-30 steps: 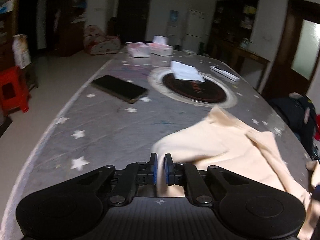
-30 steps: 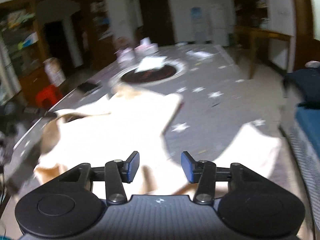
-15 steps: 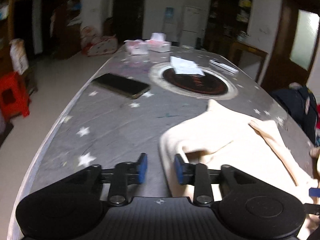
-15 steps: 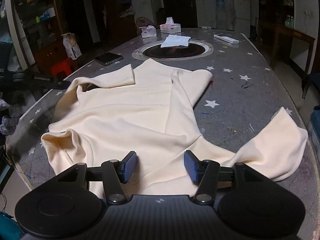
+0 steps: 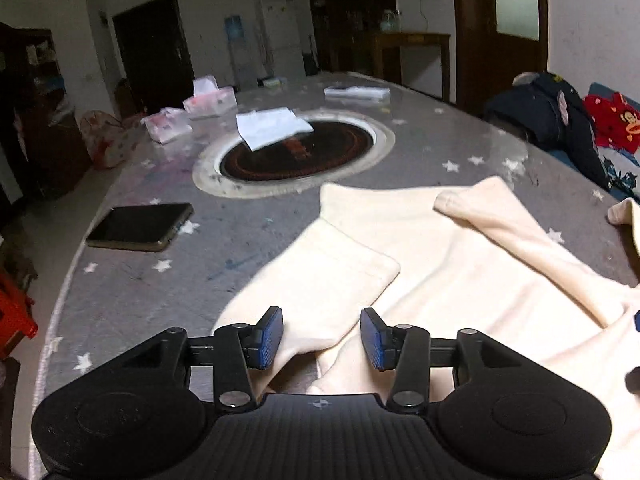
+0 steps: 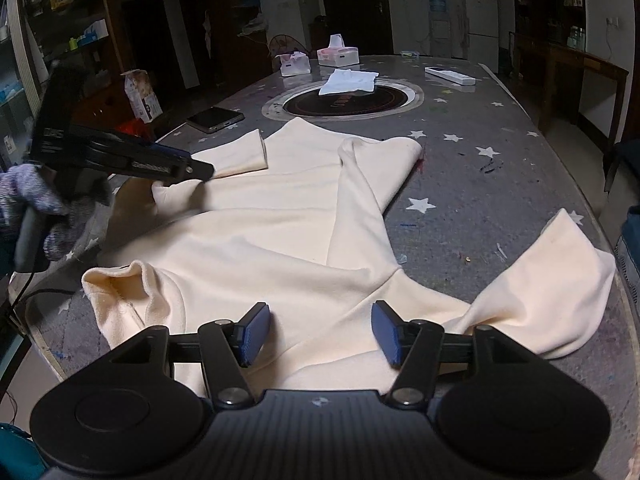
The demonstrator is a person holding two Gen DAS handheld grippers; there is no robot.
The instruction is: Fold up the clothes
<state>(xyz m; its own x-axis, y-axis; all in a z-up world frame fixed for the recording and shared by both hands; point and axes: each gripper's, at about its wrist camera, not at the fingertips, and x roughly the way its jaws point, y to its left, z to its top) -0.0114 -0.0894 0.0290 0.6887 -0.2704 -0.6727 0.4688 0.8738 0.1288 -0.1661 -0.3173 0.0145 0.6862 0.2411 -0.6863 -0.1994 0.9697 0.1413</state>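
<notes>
A cream long-sleeved top (image 6: 280, 216) lies spread on the grey star-patterned table (image 6: 480, 184), collar (image 6: 120, 284) at the near left edge. One sleeve is folded across the body; the other sleeve (image 6: 548, 276) lies out to the right. My left gripper (image 5: 321, 338) is open, empty, just above the folded left sleeve (image 5: 320, 280). It also shows in the right wrist view (image 6: 188, 168) at the sleeve's edge. My right gripper (image 6: 320, 334) is open and empty over the top's near edge.
A dark phone (image 5: 140, 226) lies left of the top. A round inset burner (image 5: 296, 152) with a white cloth (image 5: 272, 126) sits mid-table. Tissue boxes (image 5: 208, 100) and a remote (image 6: 450, 76) lie at the far end. Clothes (image 5: 560, 120) are piled at the right.
My left gripper opened and let go of the sleeve, which now lies folded over the body. My right gripper stayed open and settled over the near edge.
</notes>
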